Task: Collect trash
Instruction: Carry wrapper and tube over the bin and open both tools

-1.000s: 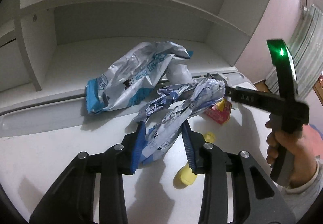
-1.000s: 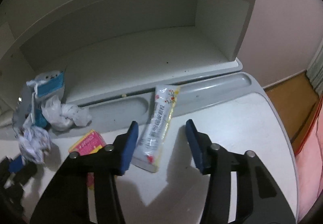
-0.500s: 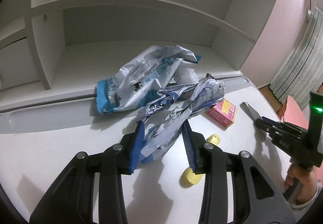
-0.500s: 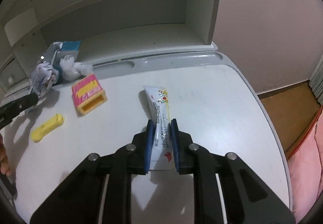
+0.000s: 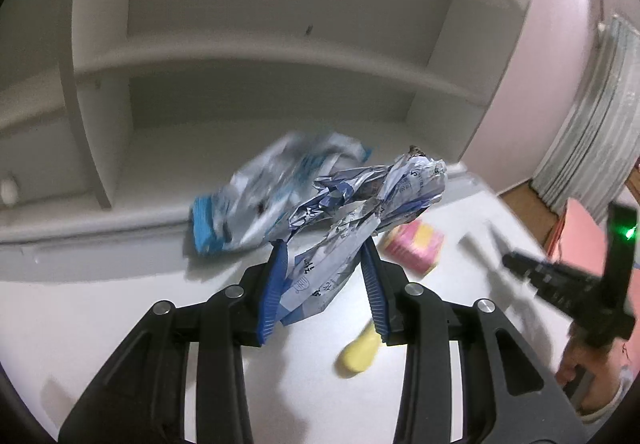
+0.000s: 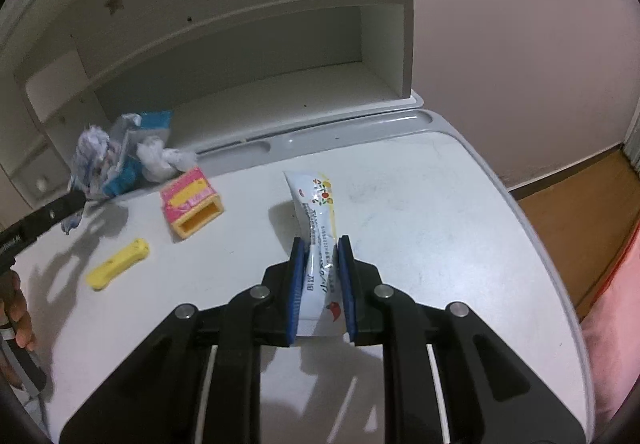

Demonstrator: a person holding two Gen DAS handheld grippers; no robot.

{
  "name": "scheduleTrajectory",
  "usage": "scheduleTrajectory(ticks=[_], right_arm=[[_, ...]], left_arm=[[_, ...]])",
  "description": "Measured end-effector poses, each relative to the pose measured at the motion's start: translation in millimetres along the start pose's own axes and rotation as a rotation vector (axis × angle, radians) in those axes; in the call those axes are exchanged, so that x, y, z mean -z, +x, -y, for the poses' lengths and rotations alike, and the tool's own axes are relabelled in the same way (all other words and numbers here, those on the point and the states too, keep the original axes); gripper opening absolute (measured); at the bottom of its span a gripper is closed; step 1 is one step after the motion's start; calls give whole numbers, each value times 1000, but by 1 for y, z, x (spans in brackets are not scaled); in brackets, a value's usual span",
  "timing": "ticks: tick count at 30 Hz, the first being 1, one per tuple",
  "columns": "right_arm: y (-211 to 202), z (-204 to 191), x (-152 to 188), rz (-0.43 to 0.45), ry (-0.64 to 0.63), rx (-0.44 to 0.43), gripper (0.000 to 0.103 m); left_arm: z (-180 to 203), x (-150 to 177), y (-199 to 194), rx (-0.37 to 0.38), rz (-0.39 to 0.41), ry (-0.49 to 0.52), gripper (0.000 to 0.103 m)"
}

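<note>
Wrappers in both claws right now! Right claw is clamped on the white sachet, pads squeezing its near half; the sachet's long axis runs straight away from the camera, its far, top end pointing toward the shelf unit and tilted up off the tabletop. Left claw is clenched on the crumpled blue-and-white wrapper, which stretches up and to the right from the pads, its bunched end raised above the tabletop. Just behind it lies a silver-and-blue bag, blurred, at the grey back ledge. On the white tabletop: a pink-and-yellow box lying with its open end toward the camera, a yellow piece near the front left, a wad of tissue by the bag. White shelving behind, pink wall, wooden floor to the right.
</note>
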State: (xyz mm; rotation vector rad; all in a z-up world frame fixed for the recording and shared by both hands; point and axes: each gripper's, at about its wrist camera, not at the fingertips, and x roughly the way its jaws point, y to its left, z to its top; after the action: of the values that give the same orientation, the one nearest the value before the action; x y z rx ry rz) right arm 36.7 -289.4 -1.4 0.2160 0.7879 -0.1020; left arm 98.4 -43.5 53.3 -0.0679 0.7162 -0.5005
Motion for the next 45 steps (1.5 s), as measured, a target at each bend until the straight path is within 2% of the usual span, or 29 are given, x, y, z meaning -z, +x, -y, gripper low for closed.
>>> scheduleTrajectory(ticks=[5,8,10,12,14,17,18,20,21,23,25,26,30,33,36,37,38,39,40,42,43,45], right_arm=[[-47,10,12,52,-1,-67,17],[-93,33,20,118,6,-66,17],[-129,62,31,157,54,-68,17],[-162,95,44,190,113,-58,17],[-197,136,62,223,176,-7,17],[-241,199,97,223,286,73,17],[-250,218,110,210,318,101,17],[-258,254,144,158,387,134,17],[-250,275,169,86,418,114,17],[-228,301,209,0,487,121,17],[-189,340,266,-112,632,86,17],[-170,358,296,-163,704,75,17],[-120,394,364,-296,861,4,17],[-107,404,385,-324,918,-19,17],[-95,407,388,-328,940,-63,17],[-89,404,385,-330,925,-74,17],[-87,402,382,-322,907,-87,17],[-85,399,378,-313,892,-93,17],[-88,400,378,-309,884,-95,20],[-91,401,375,-311,876,-80,54],[-95,402,371,-304,870,-51,85],[-111,402,362,-266,837,-6,87]], left_arm=[[32,-2,-15,43,20,52,37],[71,7,-19,105,-1,96,37],[107,16,-25,161,-14,143,37],[156,28,-34,242,-30,206,37],[209,44,-42,342,-61,266,37],[283,75,-46,530,-165,344,37],[310,91,-46,586,-208,376,37],[355,127,-44,650,-280,439,37],[374,149,-40,667,-318,468,37],[400,193,-21,632,-384,506,37],[410,237,17,593,-489,502,36],[413,267,47,545,-581,478,36],[422,328,102,459,-716,485,35],[417,353,123,393,-756,481,35],[419,356,136,355,-758,470,38],[418,356,137,337,-747,470,48],[416,354,138,326,-738,466,76],[415,353,139,326,-728,459,90],[415,352,140,327,-700,465,96],[433,349,137,349,-680,497,96],[436,350,135,359,-680,515,96],[443,348,124,379,-653,554,96]])
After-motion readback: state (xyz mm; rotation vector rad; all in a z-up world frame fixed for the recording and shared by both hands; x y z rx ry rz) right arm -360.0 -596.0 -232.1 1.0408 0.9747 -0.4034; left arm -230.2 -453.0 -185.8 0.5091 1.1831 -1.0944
